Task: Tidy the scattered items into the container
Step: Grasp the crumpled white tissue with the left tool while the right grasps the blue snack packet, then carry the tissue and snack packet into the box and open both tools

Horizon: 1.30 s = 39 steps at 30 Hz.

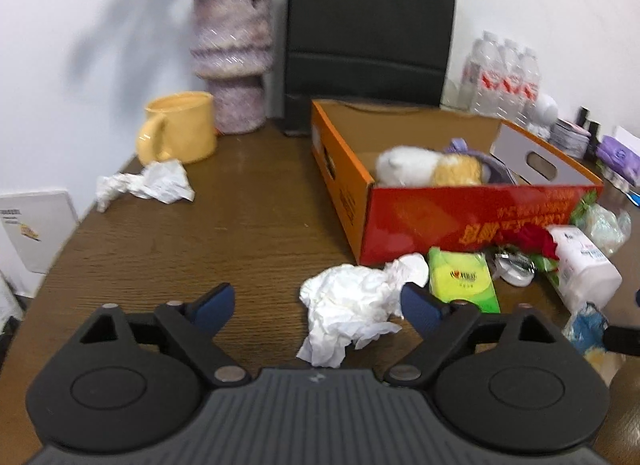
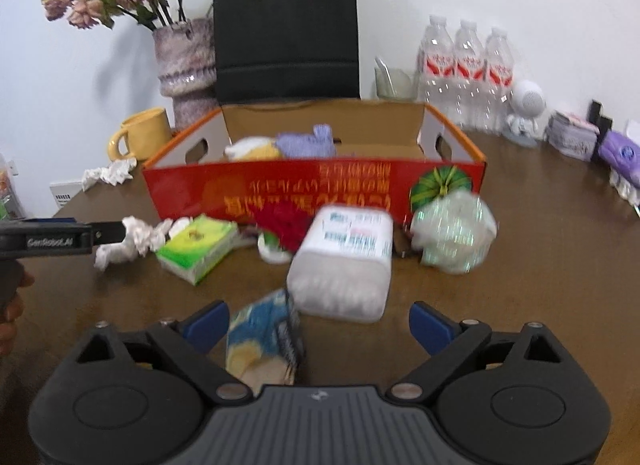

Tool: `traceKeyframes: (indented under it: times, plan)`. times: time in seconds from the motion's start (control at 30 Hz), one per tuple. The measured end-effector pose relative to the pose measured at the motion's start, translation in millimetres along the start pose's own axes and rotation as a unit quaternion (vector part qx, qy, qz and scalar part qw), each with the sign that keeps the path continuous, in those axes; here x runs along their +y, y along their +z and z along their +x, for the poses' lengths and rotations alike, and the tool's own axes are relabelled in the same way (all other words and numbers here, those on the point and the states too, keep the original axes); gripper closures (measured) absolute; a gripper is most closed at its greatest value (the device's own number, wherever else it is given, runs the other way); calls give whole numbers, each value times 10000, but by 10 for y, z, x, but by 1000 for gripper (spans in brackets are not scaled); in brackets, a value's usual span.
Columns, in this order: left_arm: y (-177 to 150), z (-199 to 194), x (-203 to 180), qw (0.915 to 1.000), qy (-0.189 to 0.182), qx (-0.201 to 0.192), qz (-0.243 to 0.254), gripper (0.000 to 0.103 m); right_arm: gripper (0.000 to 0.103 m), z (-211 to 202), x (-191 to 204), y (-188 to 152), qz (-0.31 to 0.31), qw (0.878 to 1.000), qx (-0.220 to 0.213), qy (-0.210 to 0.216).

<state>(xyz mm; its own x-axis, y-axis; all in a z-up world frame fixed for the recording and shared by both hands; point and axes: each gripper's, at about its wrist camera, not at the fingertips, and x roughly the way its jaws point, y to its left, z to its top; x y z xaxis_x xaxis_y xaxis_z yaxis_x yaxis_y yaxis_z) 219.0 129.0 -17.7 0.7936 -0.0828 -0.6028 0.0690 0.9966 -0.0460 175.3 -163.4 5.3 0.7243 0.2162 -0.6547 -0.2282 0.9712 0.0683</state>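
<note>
A red and orange cardboard box (image 1: 472, 217) (image 2: 316, 185) stands open on the brown table, holding a white and yellow plush (image 1: 424, 165) and a purple knit item (image 2: 308, 141). My left gripper (image 1: 316, 305) is open, its jaws on either side of a crumpled white tissue (image 1: 352, 305) lying on the table. My right gripper (image 2: 320, 325) is open around a blue and yellow packet (image 2: 264, 337). In front of the box lie a green tissue pack (image 2: 200, 245), a red flower (image 2: 286, 221), a white cotton swab box (image 2: 344, 265) and a shiny wrapped ball (image 2: 454, 229).
A second crumpled tissue (image 1: 148, 183) lies by a yellow mug (image 1: 180, 129) and a vase (image 1: 234, 61) at the back left. A black bag (image 2: 286, 25) stands behind the box. Water bottles (image 2: 466, 73), a white figurine (image 2: 526, 109) and purple packs (image 2: 620, 153) line the right.
</note>
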Motion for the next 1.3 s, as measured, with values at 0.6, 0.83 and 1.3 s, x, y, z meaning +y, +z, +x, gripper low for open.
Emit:
traceKeyframes:
  times: [0.6,0.83,1.3]
  plan:
    - [-83,129,40,9984,-507,154,210,80,93,40,144,-129,454,9989,-85,85]
    - [-133,-57,26,9987,-471,-14,188,81,94,-26,88,-127,563,9982,-192,103]
    - [-212,-460,-157,9988,-334,-322,137,81,95,-192,138,-4,473,9972,-462,349]
